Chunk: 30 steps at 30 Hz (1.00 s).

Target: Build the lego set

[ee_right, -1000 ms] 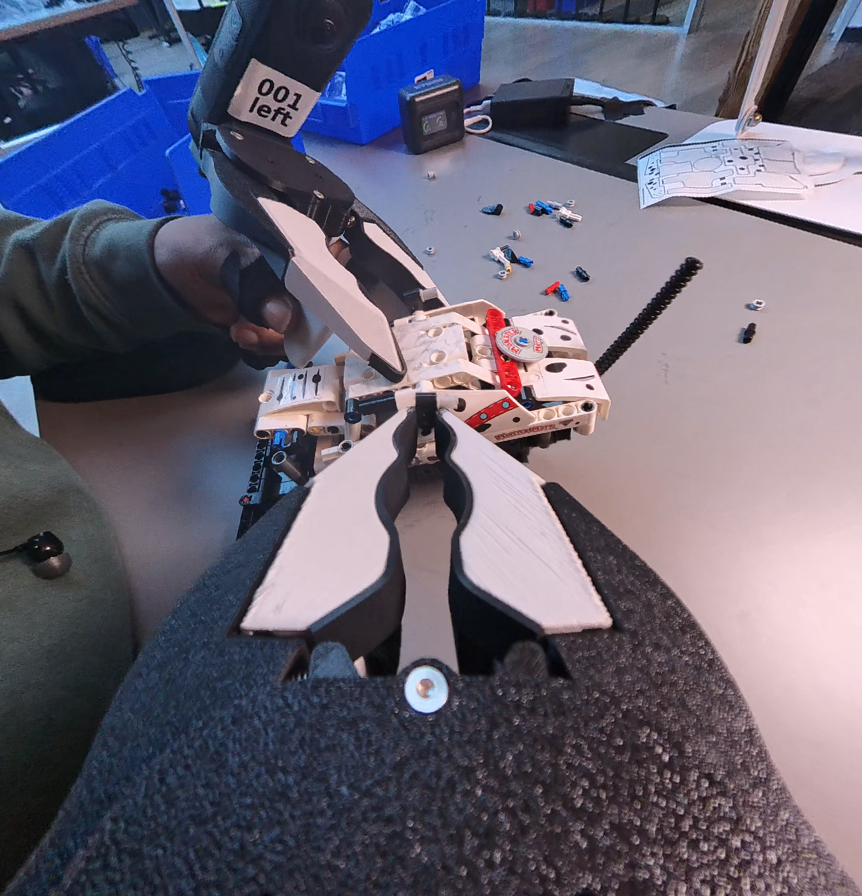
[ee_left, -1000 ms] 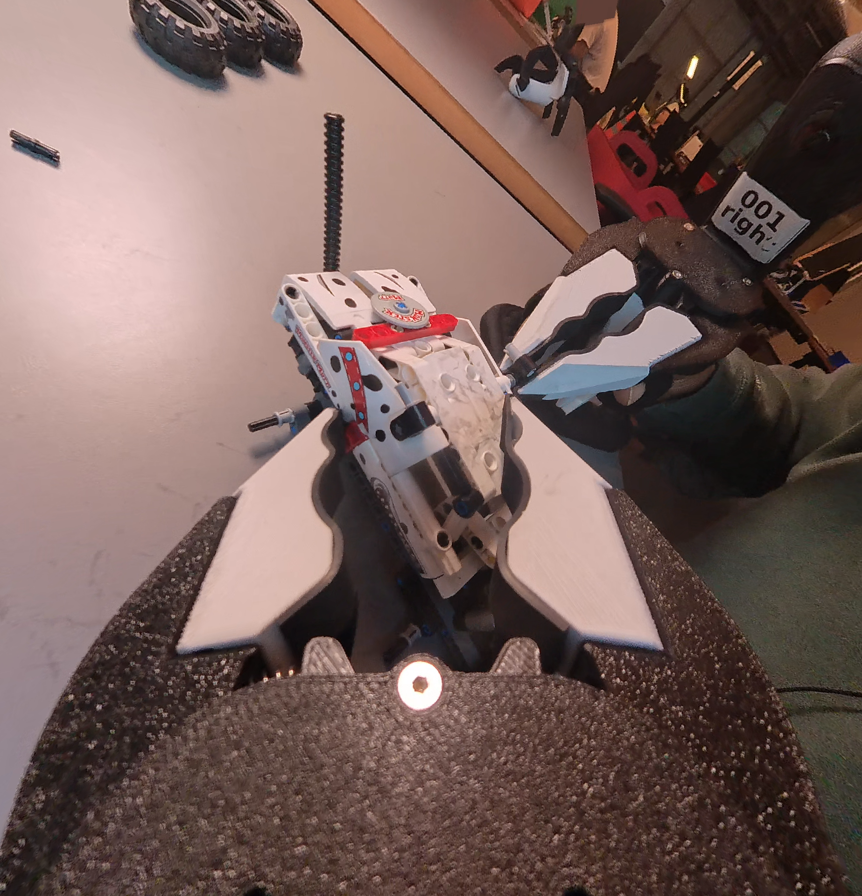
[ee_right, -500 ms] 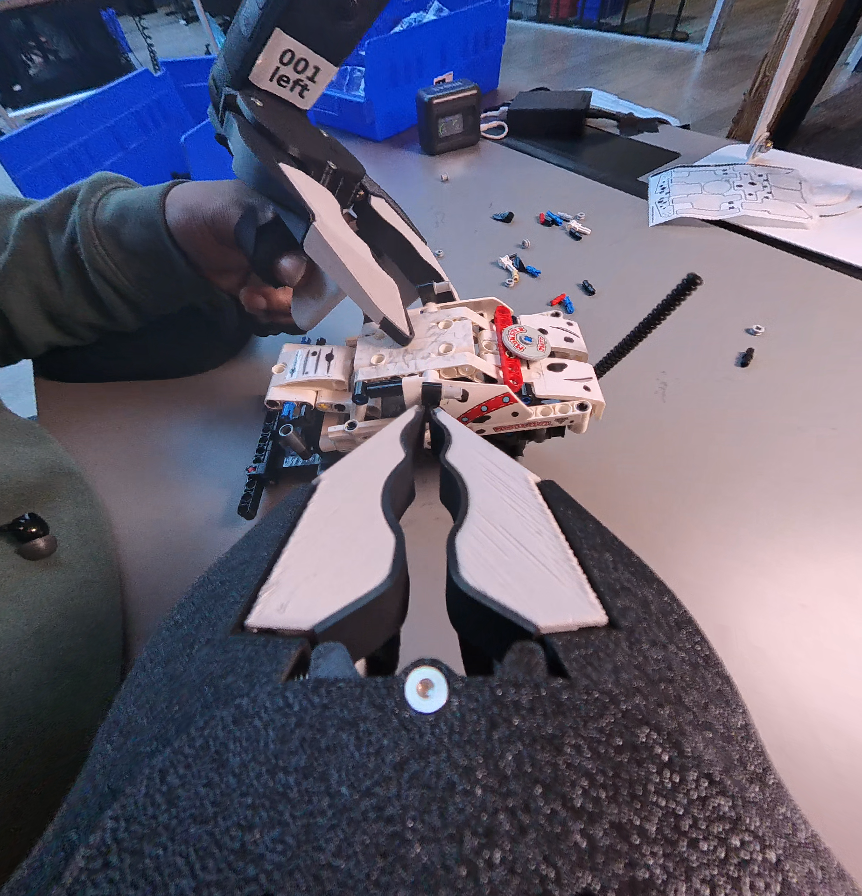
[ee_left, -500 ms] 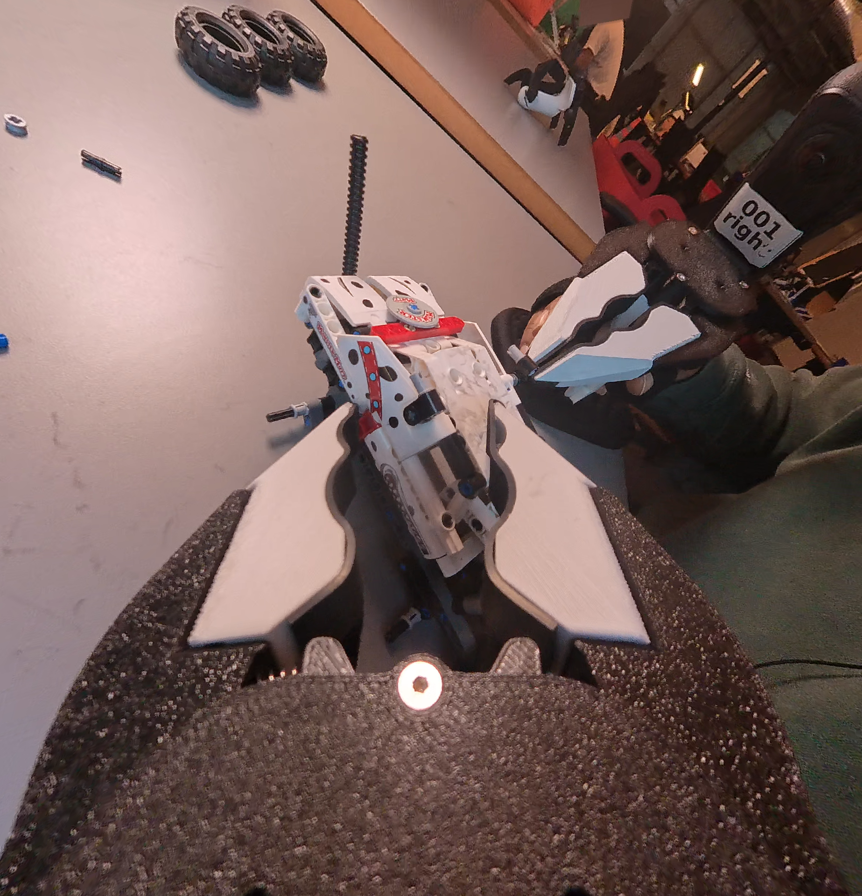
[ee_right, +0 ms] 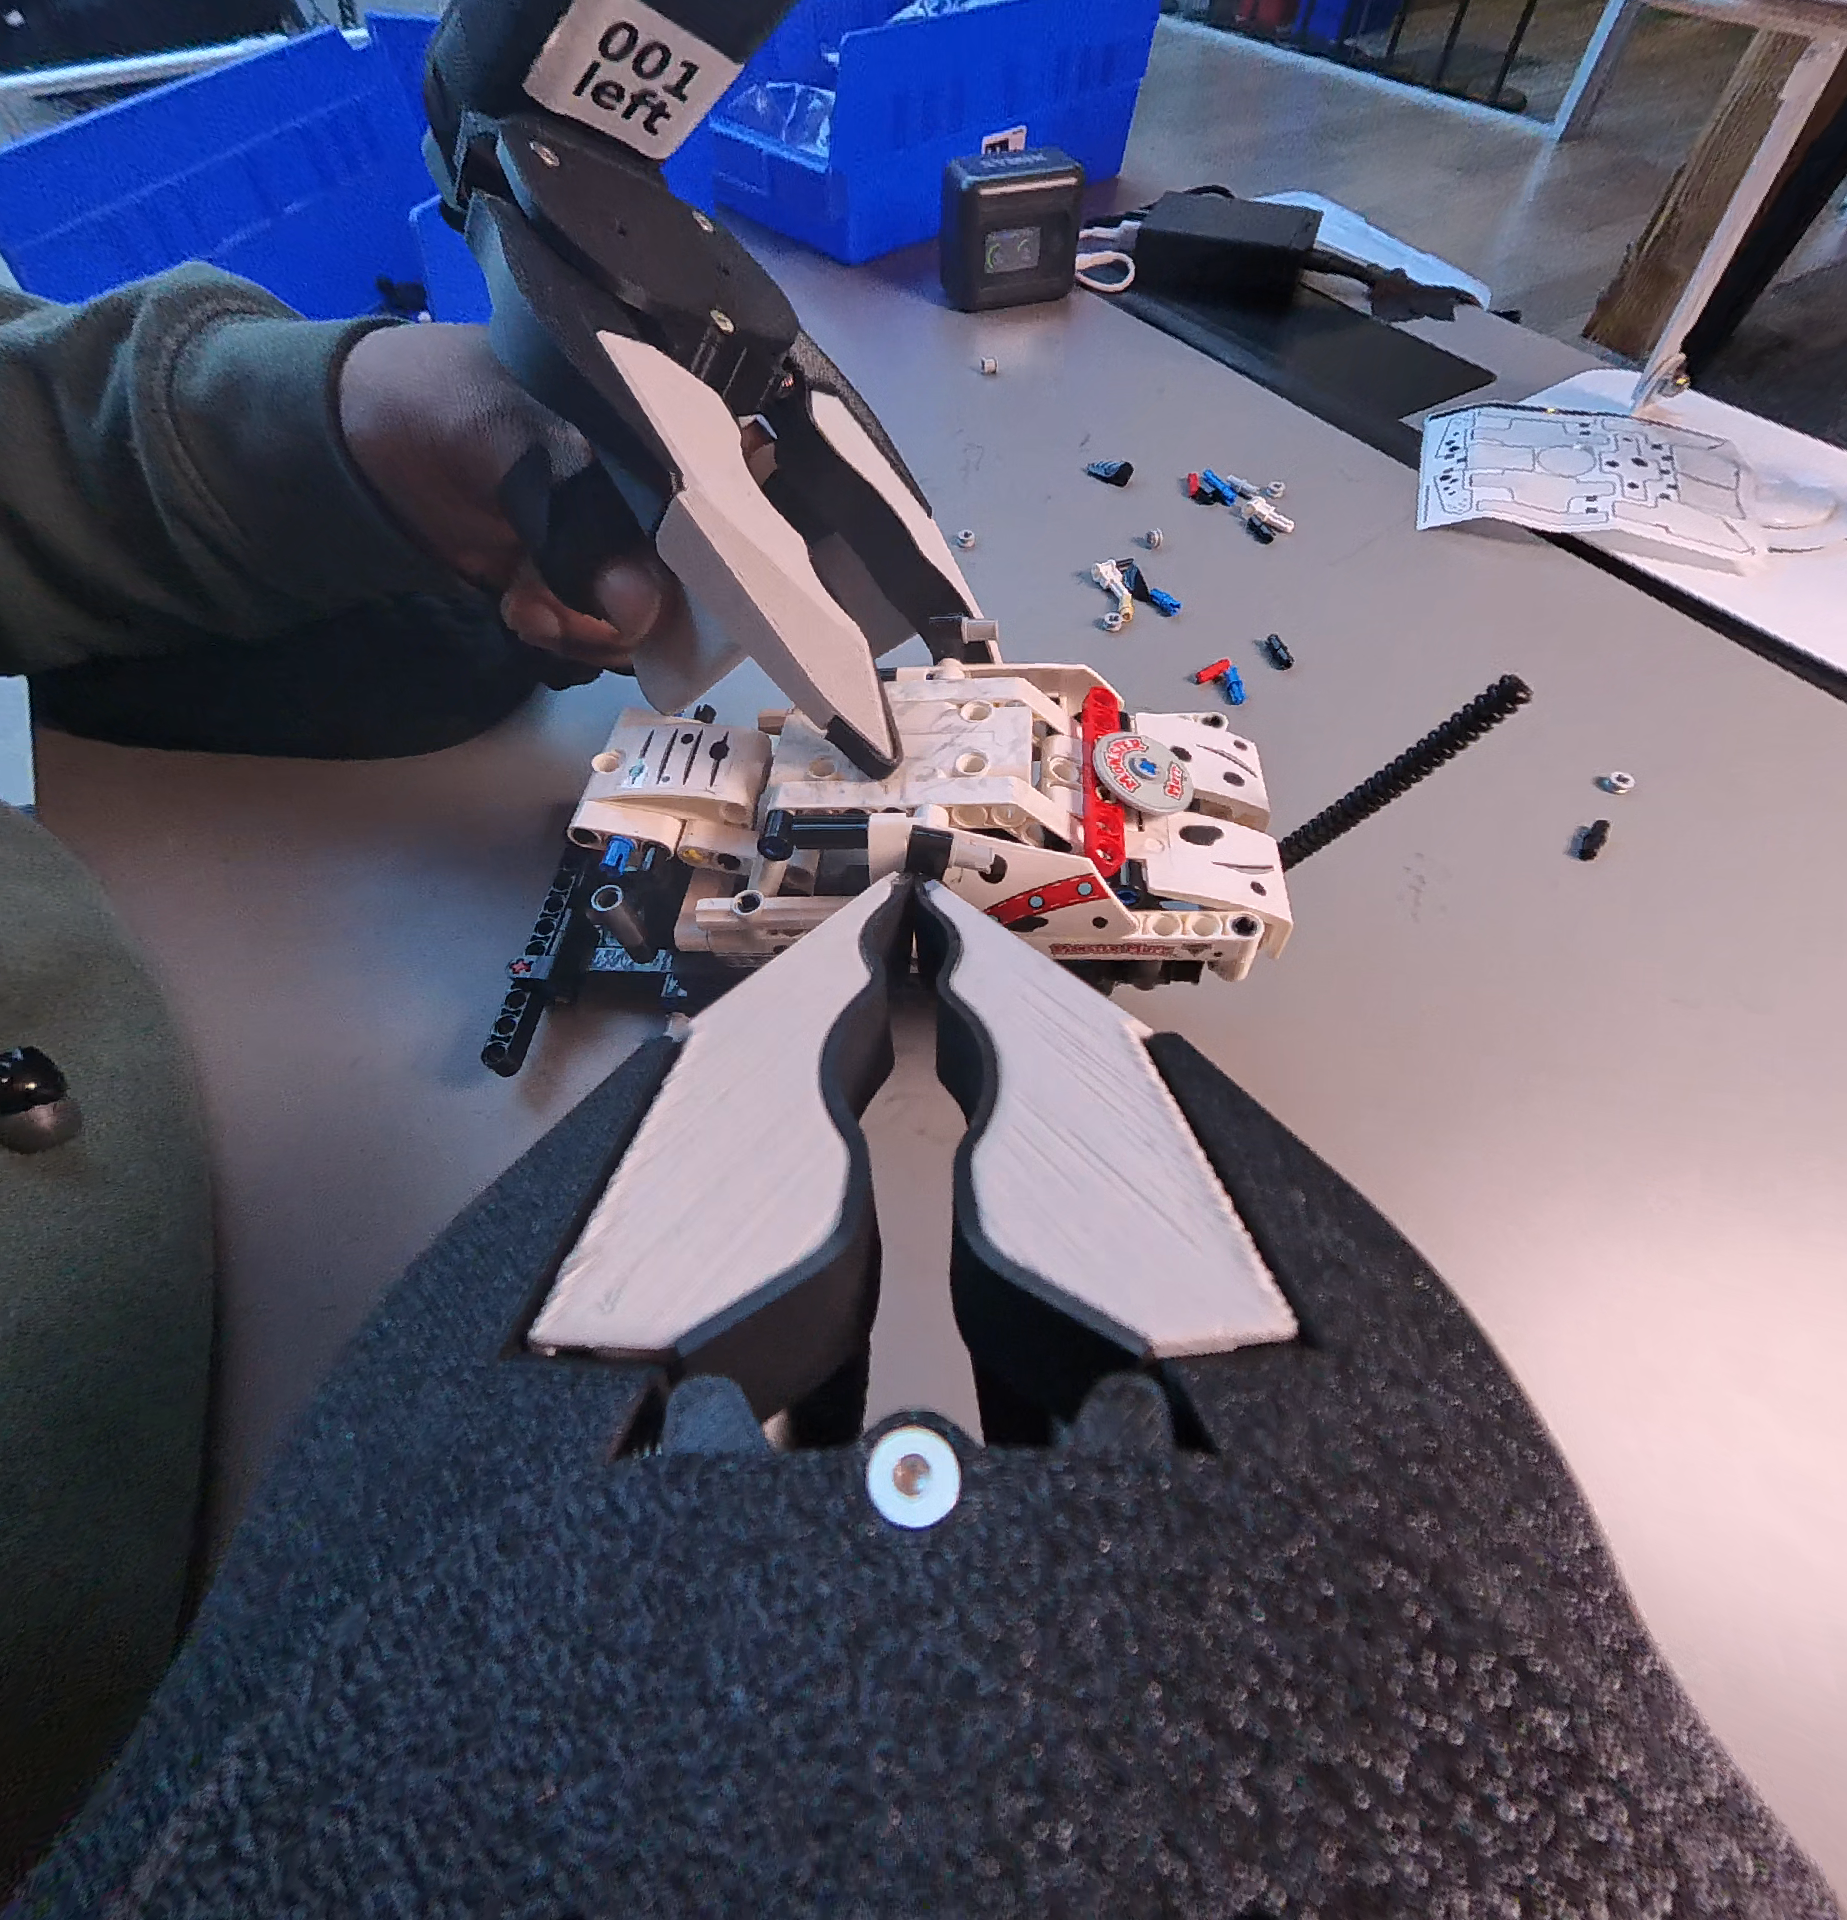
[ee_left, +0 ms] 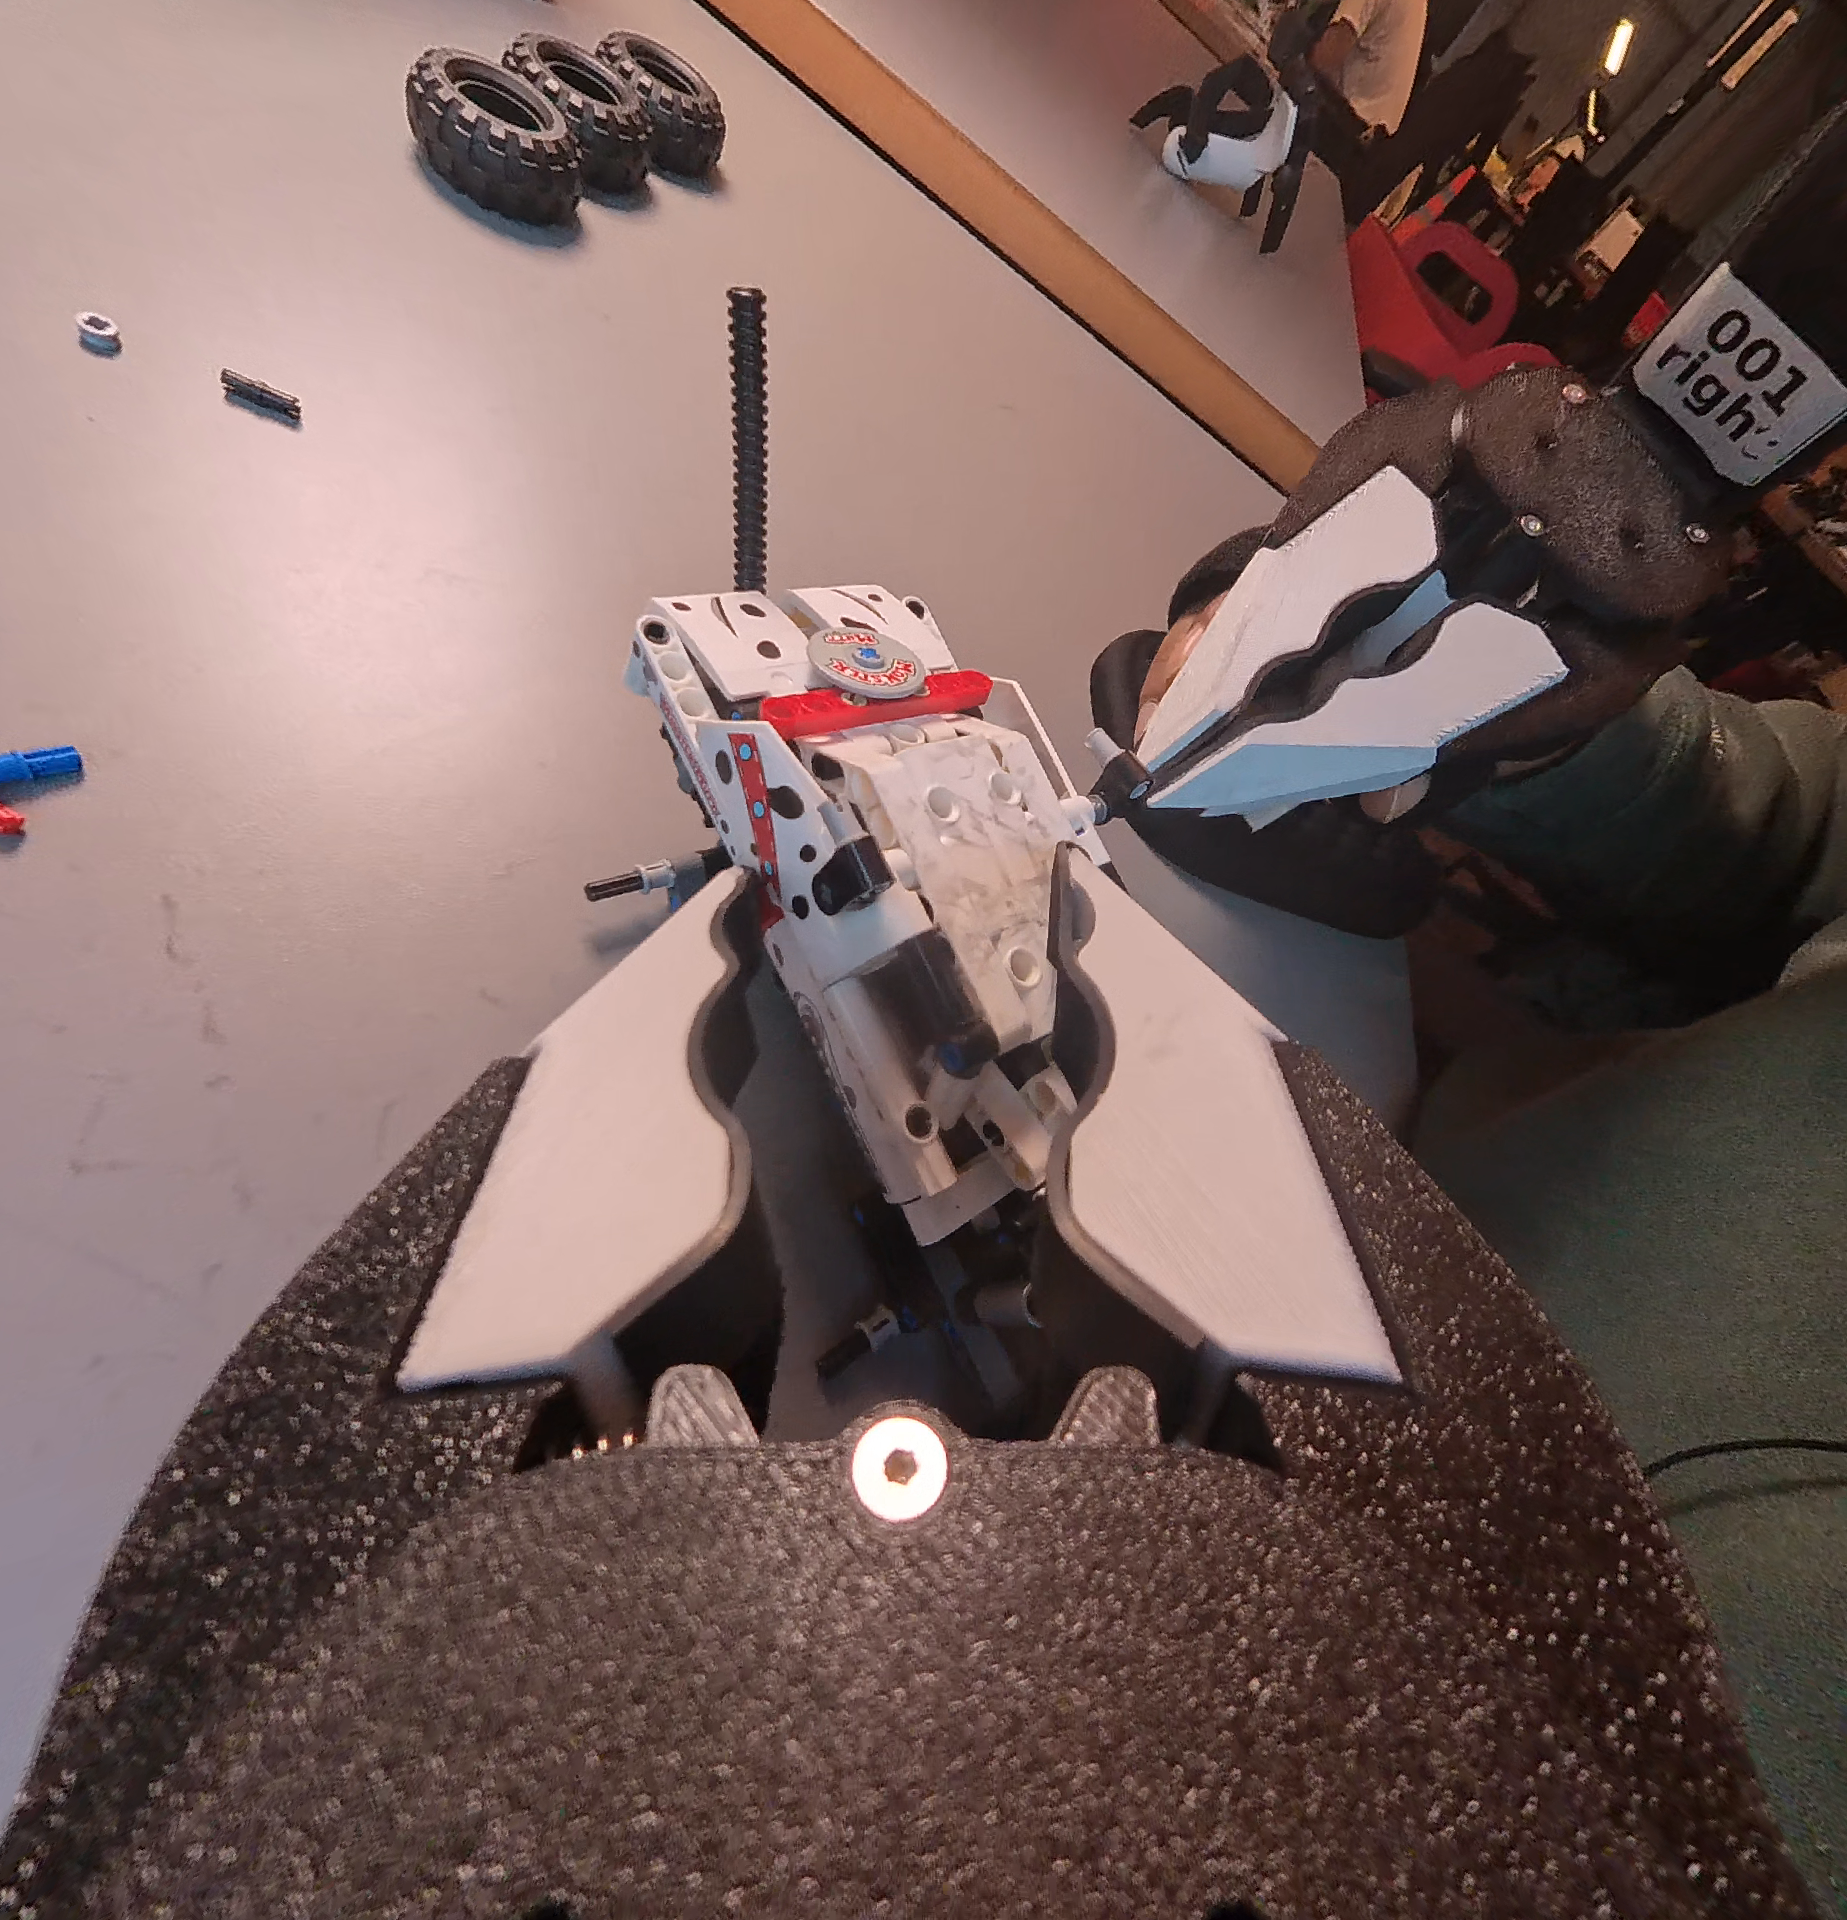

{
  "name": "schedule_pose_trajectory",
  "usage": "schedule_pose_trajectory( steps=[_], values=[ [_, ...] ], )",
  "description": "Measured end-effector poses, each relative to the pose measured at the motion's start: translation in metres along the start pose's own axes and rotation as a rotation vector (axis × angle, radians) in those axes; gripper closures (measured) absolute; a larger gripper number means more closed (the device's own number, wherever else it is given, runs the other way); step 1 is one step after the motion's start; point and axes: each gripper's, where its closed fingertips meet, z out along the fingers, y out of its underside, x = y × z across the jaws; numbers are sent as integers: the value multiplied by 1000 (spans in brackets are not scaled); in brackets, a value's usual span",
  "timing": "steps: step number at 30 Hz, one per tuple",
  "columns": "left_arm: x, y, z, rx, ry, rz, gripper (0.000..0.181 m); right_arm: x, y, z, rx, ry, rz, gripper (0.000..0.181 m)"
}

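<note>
A white lego vehicle (ee_left: 929,831) with black spots, a red beam and a round grey disc stands on the grey table (ee_left: 275,623). My left gripper (ee_left: 893,873) is shut across its body from above, one finger on each side. It also shows in the right wrist view (ee_right: 919,691), above the white vehicle (ee_right: 1199,862). My right gripper (ee_right: 906,883) is pinched on a small black pin (ee_right: 924,847) sticking out of the vehicle's side. In the left wrist view the right gripper (ee_left: 1142,784) holds that pin (ee_left: 1106,798) at the vehicle's right flank.
Three black tyres (ee_left: 566,114) lie at the far left. A black ribbed rod (ee_left: 747,436) lies beyond the vehicle's front. Loose small pins (ee_right: 1189,561) are scattered behind it. Blue bins (ee_right: 223,177), a black device (ee_right: 1012,229) and a printed sheet (ee_right: 1625,488) stand farther back.
The left gripper has shifted and tilted a little with the vehicle, so more of the table at left shows. The right gripper stays pinched at the side pin.
</note>
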Motion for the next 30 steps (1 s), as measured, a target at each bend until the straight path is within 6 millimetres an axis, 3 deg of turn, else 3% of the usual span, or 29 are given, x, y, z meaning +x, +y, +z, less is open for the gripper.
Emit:
schedule_pose_trajectory(
  steps=[11,15,18,20,22,24,27,30],
  values=[
    [-1,-1,-1,-32,24,33,126,-6,-1,8,11,1,-63,181],
    [-2,-8,-8,-22,50,117,132,-16,0,-1,-22,-45,-231,180],
    [-1,-19,-28,23,42,135,120,-11,-11,-18,-34,-70,-371,155],
    [2,-14,-36,23,23,142,116,0,-16,-22,-73,-95,-452,142],
    [8,-4,-35,-4,-12,174,115,10,-16,-16,-128,-135,-502,140],
    [17,5,-30,-24,-43,203,113,6,-15,-7,-157,-206,-555,139],
    [23,15,-21,-58,-118,242,109,10,-3,10,-260,-246,-685,121],
    [19,17,-12,-100,-202,308,110,15,2,24,-356,-312,-690,104]
  ],
)
